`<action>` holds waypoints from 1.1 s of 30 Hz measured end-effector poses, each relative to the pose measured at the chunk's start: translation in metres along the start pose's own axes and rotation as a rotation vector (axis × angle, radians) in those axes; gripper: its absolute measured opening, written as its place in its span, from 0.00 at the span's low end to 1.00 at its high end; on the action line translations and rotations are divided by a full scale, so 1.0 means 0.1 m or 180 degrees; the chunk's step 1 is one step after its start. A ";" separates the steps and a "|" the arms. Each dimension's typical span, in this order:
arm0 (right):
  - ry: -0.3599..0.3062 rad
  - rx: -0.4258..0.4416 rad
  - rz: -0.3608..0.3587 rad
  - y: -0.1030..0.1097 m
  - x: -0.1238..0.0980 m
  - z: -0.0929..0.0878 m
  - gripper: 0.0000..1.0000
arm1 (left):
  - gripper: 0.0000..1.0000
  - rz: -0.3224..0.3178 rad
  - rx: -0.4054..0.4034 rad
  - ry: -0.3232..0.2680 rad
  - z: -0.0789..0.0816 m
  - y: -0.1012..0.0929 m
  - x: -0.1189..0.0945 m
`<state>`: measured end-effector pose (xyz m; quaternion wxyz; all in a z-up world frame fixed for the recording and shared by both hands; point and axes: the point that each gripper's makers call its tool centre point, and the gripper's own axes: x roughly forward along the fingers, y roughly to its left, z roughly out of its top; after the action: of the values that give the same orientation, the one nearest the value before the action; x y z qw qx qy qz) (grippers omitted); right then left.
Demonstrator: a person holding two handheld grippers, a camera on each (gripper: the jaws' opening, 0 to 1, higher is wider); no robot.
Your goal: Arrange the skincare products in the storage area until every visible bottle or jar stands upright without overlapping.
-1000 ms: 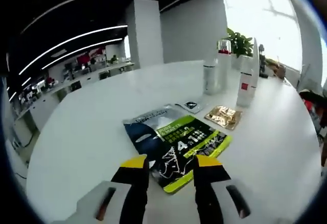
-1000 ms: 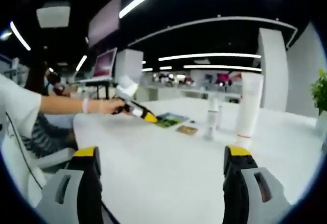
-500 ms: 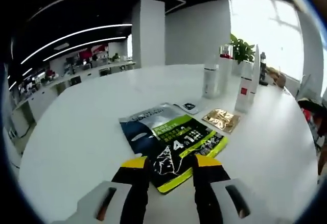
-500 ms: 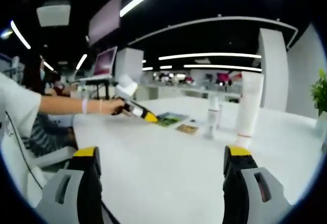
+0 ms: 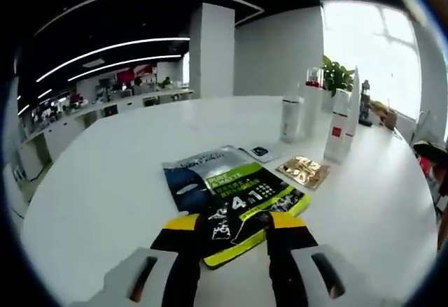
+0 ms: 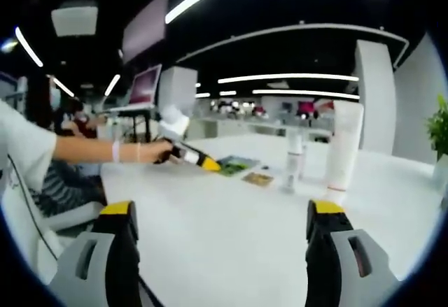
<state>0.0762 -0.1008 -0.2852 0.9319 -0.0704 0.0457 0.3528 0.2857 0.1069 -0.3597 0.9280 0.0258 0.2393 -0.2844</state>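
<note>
Left gripper view: white round table spans the lower half, glossy, with ceiling light strips reflected faintly. Room behind is an open office: dark ceiling with long curved light strips, desks at 10 o'clock, a white square column at 12 o'clock, a bright window at 2 o'clock with a potted plant in front of it. Left gripper rises from 6 o'clock, yellow-tipped jaws spread apart, the near corner of a green-and-black sachet pack lying flat between them; contact cannot be confirmed. Just beyond the pack, a small dark-printed sachet, then a gold foil sachet at 2 o'clock. Farther back, upright: a white bottle and a white tube with red label.

Right gripper view: at 9 o'clock a person's sleeve and forearm reach in, the hand holding the left gripper over the sachet pack. Monitors on stands behind at 10 o'clock. Table top bare across the middle. Gold sachet near centre, white bottle and tall white tube standing at 2 o'clock, apart from each other. Right gripper jaws at 6 o'clock set wide, nothing between them.
</note>
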 end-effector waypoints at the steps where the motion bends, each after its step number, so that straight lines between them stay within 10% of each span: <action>1: -0.0013 -0.0007 0.0006 0.00 -0.01 0.01 1.00 | 0.44 0.0002 -0.0007 -0.0068 0.03 -0.01 -0.01; 19: 0.0006 -0.0073 -0.0010 -0.07 0.07 0.08 1.00 | 0.96 -0.0103 -0.0137 -0.1092 0.72 -0.35 -0.64; 33: -0.0148 -0.0179 -0.0223 -0.35 0.02 0.58 1.00 | 1.00 -0.0435 -0.0182 -0.1345 0.94 -0.73 -1.33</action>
<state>0.1029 -0.1164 -0.2251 0.9422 -0.0899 0.0116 0.3227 0.1911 0.0971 -0.2090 0.9364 -0.0770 0.0487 -0.3388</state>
